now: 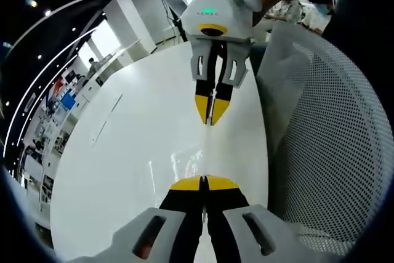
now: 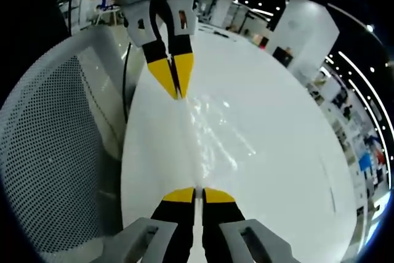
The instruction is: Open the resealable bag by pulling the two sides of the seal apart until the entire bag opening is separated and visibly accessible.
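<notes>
While both grippers (image 1: 203, 183) (image 2: 192, 195) pinch bag (image 2: 209, 121), taut

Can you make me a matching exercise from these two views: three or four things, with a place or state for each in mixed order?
Things:
1. left gripper
2. right gripper
3. resealable bag
4. mesh chair back
5. table

Places or states:
A. white, perforated, beside the table's edge
B. clear, stretched between the two grippers
C. shut on one end of the bag, seen near the top of the right gripper view
D. white, glossy, under the bag
E. shut on one end of the bag, seen near the top of the left gripper view

Pairs: 1-C, 2-E, 3-B, 4-A, 5-D
</notes>
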A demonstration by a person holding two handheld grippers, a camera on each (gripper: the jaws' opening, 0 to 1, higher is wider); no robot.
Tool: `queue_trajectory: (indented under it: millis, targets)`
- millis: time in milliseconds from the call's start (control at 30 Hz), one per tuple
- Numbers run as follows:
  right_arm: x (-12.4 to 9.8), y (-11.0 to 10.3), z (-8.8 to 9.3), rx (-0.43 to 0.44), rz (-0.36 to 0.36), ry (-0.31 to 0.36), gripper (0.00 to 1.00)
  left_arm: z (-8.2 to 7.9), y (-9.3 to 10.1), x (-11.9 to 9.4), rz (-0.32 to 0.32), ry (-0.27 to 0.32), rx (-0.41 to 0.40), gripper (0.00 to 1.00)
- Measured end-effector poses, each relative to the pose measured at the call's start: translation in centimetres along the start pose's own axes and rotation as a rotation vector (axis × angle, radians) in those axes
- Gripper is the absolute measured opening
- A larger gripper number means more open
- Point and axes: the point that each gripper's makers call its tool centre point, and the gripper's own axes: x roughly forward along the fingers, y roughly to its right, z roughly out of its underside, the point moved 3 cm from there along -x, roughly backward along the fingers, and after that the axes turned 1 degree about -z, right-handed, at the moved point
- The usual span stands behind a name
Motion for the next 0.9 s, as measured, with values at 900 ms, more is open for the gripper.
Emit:
queue_trajectory:
  millis: [900]
  targets:
    - [-0.4, 0.9, 0.5, 0.01, 0.012, -0.009, 0.0, 0.4, -0.2, 0.1, -0.006, -0.007, -0.014, 0.0]
